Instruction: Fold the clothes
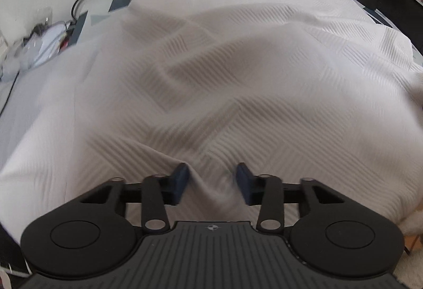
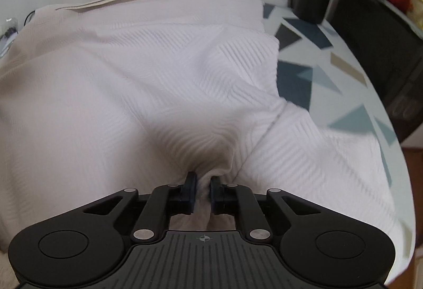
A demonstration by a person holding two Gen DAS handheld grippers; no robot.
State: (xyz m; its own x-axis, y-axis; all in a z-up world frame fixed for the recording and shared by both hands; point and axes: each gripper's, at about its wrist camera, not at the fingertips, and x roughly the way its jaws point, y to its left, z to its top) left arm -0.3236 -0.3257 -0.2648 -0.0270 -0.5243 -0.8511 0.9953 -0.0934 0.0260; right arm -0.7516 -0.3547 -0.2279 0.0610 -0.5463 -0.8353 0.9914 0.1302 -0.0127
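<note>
Your left gripper (image 1: 213, 183) is wide open, a ridge of the white ribbed-weave garment (image 1: 211, 72) bunched between its fingers, ungripped. Your right gripper (image 2: 203, 192) is nearly closed, pinching a fold of it. Garment lies spread over the triangle-patterned table (image 2: 330, 72).

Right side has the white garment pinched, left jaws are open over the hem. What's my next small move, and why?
Probably close the left gripper on the fabric between its jaws. The right gripper is already shut on a bunched fold of the white garment, while the left jaws stand apart with cloth rising between them. Gripping both sides should let you lift the edge evenly for a fold.
</note>
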